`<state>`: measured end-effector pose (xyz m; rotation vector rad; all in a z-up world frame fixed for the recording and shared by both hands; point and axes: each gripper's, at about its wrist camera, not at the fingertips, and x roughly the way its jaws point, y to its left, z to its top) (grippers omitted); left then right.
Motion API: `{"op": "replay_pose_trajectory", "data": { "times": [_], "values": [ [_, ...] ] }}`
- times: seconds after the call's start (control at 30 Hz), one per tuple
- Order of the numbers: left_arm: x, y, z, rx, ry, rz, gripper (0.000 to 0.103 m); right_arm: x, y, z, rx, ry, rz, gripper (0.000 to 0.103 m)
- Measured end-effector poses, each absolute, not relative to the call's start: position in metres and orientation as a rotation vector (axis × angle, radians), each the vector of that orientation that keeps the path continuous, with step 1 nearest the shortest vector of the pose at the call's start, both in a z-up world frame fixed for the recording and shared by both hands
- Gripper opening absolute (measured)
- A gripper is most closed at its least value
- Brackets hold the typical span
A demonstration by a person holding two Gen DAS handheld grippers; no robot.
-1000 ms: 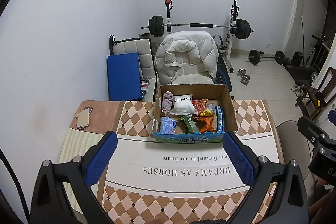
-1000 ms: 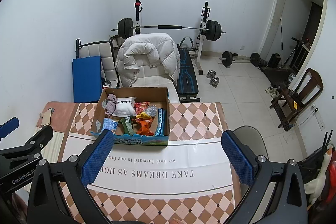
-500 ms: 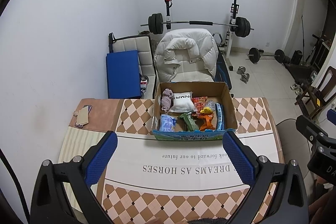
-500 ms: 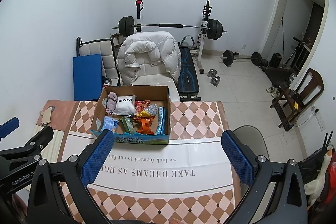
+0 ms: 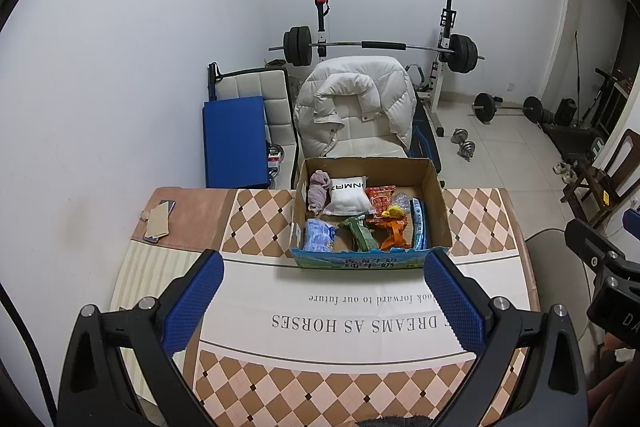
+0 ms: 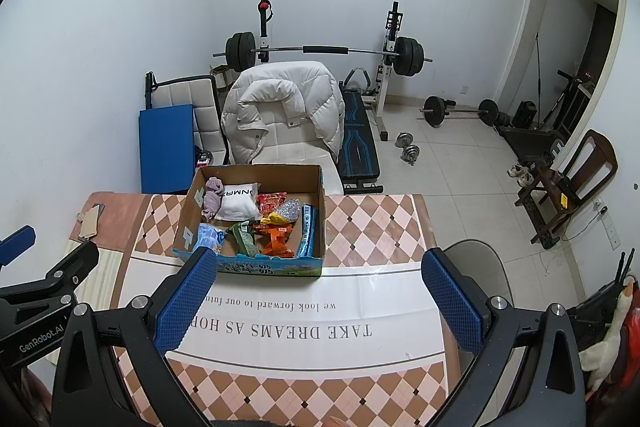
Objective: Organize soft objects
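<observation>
A cardboard box (image 5: pixel 438 203) stands at the far side of the table; it also shows in the right wrist view (image 6: pixel 316 259). Inside lie a white pillow pack (image 5: pixel 347 195), a mauve cloth (image 5: pixel 317 189), a light blue packet (image 5: pixel 319 235), a green packet (image 5: pixel 360 233), an orange packet (image 5: pixel 394 231) and other snack bags. My left gripper (image 5: pixel 324 301) is open and empty, held high above the table's near half. My right gripper (image 6: pixel 318 299) is open and empty, to the right of the box.
The table (image 5: pixel 264 211) has a checked cloth with a white printed band. A phone and card (image 5: pixel 158 221) lie at its far left. A chair with a white jacket (image 5: pixel 356 111), a blue mat (image 5: pixel 234 143) and a barbell rack (image 5: pixel 380 45) stand behind.
Both grippers have drawn back and up a little, so the box looks slightly smaller and farther. Both stay open.
</observation>
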<state>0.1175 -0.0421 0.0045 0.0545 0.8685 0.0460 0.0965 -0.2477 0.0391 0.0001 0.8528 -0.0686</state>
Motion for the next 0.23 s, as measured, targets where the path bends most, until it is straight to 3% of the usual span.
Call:
{"op": "replay_pose_trajectory", "data": {
  "times": [0.23],
  "values": [
    [0.1157, -0.0405, 0.0091, 0.049, 0.855, 0.05, 0.103, 0.0975, -0.2485, 0.0385, 0.001, 0.852, -0.067, 0.103]
  ]
}}
